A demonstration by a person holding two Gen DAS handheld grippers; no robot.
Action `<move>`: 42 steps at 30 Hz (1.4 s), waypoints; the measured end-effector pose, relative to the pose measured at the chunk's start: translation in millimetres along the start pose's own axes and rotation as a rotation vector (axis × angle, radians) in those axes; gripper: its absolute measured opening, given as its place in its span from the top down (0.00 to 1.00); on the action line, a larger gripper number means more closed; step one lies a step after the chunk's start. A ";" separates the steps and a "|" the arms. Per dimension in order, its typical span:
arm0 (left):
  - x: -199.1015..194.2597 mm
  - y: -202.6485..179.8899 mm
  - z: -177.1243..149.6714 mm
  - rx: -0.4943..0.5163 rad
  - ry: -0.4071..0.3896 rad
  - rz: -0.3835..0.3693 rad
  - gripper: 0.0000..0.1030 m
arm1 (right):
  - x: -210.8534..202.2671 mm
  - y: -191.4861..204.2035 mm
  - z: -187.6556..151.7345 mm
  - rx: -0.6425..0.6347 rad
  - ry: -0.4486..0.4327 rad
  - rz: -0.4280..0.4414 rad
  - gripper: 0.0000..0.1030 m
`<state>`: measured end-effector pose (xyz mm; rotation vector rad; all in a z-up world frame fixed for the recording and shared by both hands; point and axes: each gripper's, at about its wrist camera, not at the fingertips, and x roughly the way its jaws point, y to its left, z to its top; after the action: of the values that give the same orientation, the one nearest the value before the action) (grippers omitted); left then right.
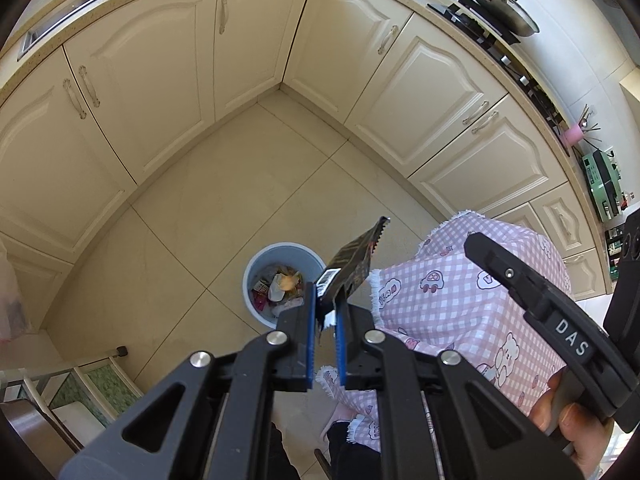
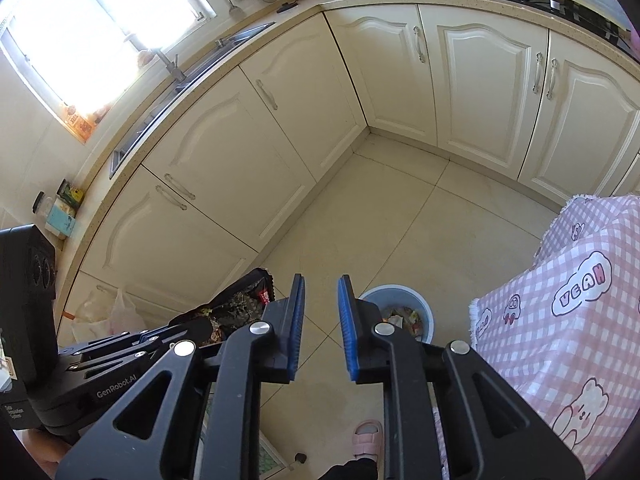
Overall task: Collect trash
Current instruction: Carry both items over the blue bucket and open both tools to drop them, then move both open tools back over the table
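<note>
My left gripper (image 1: 325,296) is shut on a dark snack wrapper (image 1: 354,256), which sticks up and to the right from its blue pads. Just beyond the fingertips, on the floor, stands a pale blue bin (image 1: 256,264) holding several pieces of trash. My right gripper (image 2: 321,284) stands open with nothing between its blue pads. In the right wrist view the bin (image 2: 428,312) lies just right of the right finger, and the wrapper (image 2: 244,300) shows at lower left in the other gripper.
A table under a pink checked cloth (image 1: 460,292) stands right of the bin. Cream cabinets (image 1: 160,80) wrap the corner, with a sink and a hob with a pan (image 1: 504,8) on top. A clear plastic bag (image 2: 116,312) sits left; a slippered foot (image 2: 366,438) is below.
</note>
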<state>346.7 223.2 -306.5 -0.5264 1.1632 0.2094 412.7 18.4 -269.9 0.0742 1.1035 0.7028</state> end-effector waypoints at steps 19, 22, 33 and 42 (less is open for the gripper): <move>25.9 -36.8 16.6 0.081 0.047 0.014 0.92 | -22.1 -40.8 -5.2 0.094 -0.023 -0.055 0.69; 29.0 -40.7 19.6 0.078 0.044 0.026 0.91 | -26.2 -47.2 -5.9 0.108 -0.027 -0.058 0.68; 34.7 -71.3 21.4 0.076 0.040 0.040 0.64 | -41.6 -81.0 -11.8 0.139 -0.029 -0.064 0.68; 49.4 -143.6 2.5 0.159 0.066 0.012 0.60 | -70.3 -134.9 -23.9 0.188 -0.050 -0.071 0.67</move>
<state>428.7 95.4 -309.8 -0.3880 1.2363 0.1093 439.6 -133.0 -278.2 0.2110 1.1164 0.5301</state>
